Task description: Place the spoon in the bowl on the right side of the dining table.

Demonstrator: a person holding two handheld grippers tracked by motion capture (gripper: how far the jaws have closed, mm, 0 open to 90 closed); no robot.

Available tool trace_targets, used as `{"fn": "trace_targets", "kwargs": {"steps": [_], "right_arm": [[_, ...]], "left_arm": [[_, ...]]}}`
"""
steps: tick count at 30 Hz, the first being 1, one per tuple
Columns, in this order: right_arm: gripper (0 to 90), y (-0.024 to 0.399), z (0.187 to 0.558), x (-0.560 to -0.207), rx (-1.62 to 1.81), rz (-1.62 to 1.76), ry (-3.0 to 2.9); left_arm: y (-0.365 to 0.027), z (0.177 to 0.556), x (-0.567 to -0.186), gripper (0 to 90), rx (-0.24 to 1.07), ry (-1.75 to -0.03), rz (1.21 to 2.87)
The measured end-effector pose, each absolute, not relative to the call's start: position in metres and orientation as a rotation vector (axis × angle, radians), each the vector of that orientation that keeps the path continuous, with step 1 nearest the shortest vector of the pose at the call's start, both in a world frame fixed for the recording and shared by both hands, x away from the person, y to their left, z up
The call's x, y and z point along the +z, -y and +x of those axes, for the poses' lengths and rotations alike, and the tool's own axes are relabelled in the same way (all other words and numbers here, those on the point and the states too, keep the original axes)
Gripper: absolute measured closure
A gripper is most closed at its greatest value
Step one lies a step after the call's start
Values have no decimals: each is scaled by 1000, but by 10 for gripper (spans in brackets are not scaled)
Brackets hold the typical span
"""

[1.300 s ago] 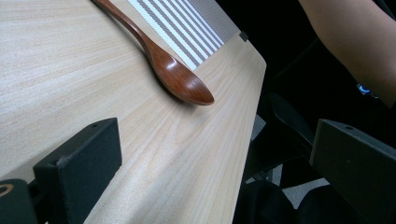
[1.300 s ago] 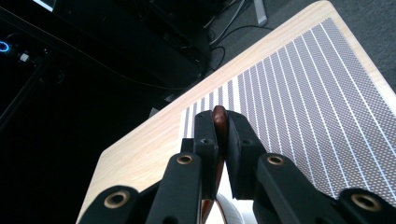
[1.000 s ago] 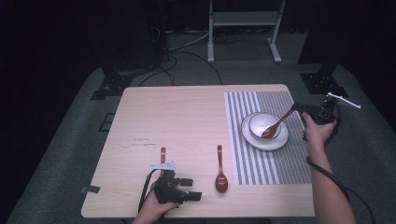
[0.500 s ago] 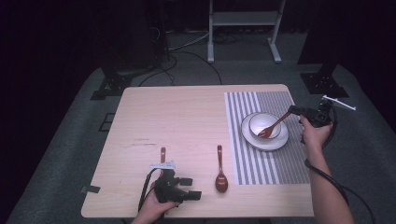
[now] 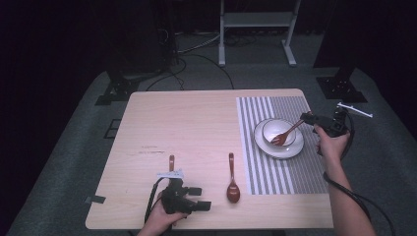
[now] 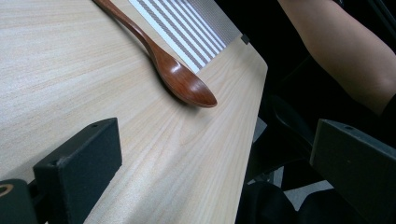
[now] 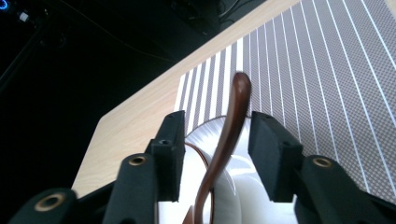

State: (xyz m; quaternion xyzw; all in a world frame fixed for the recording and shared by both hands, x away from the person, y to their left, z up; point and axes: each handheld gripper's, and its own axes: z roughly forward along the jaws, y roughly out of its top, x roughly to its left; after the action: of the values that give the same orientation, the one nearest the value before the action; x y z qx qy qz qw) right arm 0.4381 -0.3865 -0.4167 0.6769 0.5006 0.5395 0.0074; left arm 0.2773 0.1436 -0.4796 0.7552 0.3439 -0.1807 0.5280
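A white bowl (image 5: pixel 269 129) stands on a white plate (image 5: pixel 295 147) on the striped placemat (image 5: pixel 285 169). A brown wooden fork (image 5: pixel 285 133) lies in the bowl, its handle leaning out to the right. My right gripper (image 5: pixel 309 118) is at the handle's end. In the right gripper view the handle (image 7: pixel 236 105) runs between the jaws of the right gripper (image 7: pixel 218 123), which have just been opening; the pads stand clear of it. My left gripper (image 5: pixel 202 198) rests open near the front edge, empty. A wooden spoon (image 5: pixel 232 183) lies to its right, seen close as the spoon (image 6: pixel 182 84) past the left gripper (image 6: pixel 219 140).
A second brown handle (image 5: pixel 171 161) pokes out behind the left gripper, its far end hidden. The table's front right corner (image 6: pixel 252 51) drops off close by. A forearm (image 6: pixel 341 46) shows beyond the edge. A metal stand (image 5: pixel 255 29) is on the floor behind the table.
The right gripper's jaws have parted from the fork handle. The fork, held raised before, now rests in the bowl. The left gripper has stayed put.
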Motion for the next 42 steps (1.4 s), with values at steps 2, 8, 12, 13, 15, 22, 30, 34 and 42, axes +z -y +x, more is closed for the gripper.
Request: {"fn": "trace_targets", "kwargs": {"steps": [2,8,12,13,15,22,30,34,42], "right_arm": [[533,387,436,-418,1671,2115,-1578],[495,389,429,-422,1687,2116,-1602],[469,389,422,-424,1702,2110,-1614],[464,389,420,-424,1707,2103,-1623],[455,389,415,-425,1713,2100,-1628],[437,387,400,-427,1737,2084,-1662],[416,382,389,-426,1759,2058,-1697],[406,377,383,-428,1785,2049,-1701],[390,366,371,-427,1794,2025,-1748]], "left_arm": [[-144,277,-479,9,-431,-821,1804],[-143,278,-480,9,-430,-822,1805],[-142,277,-479,9,-428,-823,1803],[-143,277,-479,9,-427,-821,1805],[-143,277,-479,9,-428,-821,1804],[-144,276,-478,9,-424,-819,1807],[-144,276,-478,9,-423,-823,1802],[-144,276,-478,9,-423,-824,1801],[-145,276,-476,9,-420,-823,1796]]}}
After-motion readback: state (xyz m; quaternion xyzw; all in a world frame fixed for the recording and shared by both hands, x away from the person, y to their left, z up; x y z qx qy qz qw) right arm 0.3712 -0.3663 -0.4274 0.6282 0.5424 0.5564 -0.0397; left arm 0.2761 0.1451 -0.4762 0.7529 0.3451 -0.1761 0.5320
